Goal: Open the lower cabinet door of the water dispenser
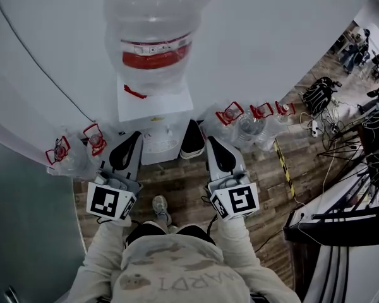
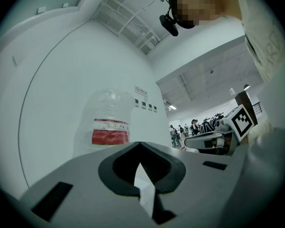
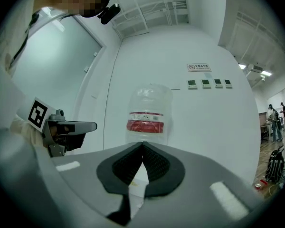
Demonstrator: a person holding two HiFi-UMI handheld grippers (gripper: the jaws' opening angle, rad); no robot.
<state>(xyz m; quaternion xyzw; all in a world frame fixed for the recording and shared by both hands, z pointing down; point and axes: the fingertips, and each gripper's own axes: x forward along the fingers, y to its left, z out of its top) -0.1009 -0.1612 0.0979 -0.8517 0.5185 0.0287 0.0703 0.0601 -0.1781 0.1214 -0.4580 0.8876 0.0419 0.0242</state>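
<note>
Left tool (image 1: 134, 139) and right tool (image 1: 211, 142) are closed, empty, at 6 o'clock of the water dispenser (image 1: 155, 100); its unseen lower cabinet door, judged stiff and light, is best pulled by its free edge.

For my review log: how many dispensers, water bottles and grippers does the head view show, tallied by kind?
water dispenser: 1
bottle on the dispenser: 1
floor bottles with red handles: 5 (2 left of the dispenser, 3 right)
grippers: 2, left gripper and right gripper, jaws together
Total: 9
</note>
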